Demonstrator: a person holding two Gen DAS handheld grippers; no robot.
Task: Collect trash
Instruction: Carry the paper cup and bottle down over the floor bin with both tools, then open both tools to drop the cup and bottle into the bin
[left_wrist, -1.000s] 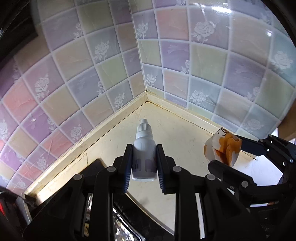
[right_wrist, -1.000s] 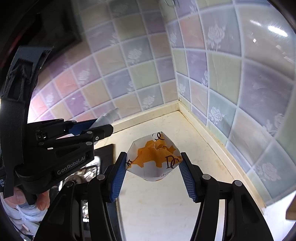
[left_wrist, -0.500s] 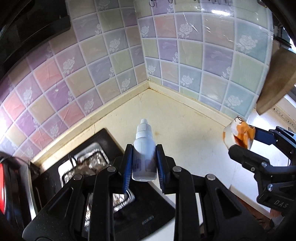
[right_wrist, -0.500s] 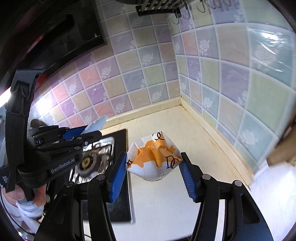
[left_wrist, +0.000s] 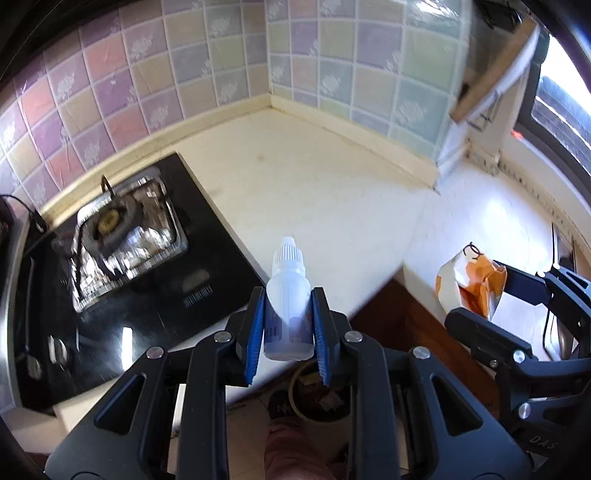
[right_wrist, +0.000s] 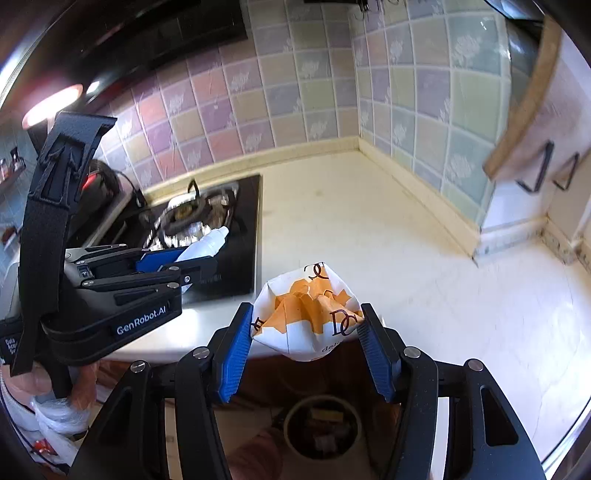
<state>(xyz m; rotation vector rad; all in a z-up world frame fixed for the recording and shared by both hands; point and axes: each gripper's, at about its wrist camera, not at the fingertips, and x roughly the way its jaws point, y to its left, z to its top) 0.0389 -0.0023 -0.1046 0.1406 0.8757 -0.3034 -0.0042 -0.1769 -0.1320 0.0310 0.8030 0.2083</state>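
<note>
The left gripper (left_wrist: 288, 325) is clamped narrowly on a small white dropper bottle (left_wrist: 287, 295), its blue pads pressing the bottle's lower body on both sides while the ribbed cap points away over the near edge of the cream countertop (left_wrist: 332, 192). The right gripper (right_wrist: 306, 332) stands wider, its pads squeezing a crumpled white-and-orange paper wrapper (right_wrist: 308, 317) between them, which bulges above the fingertips. Both held items hang just past the counter's near edge. Below them on the floor stands a round bin (right_wrist: 321, 428) with scraps inside, directly under the wrapper. A black gas stove (left_wrist: 122, 254) lies on the left of the counter, pastel rose tiles (right_wrist: 295, 88) behind.
</note>
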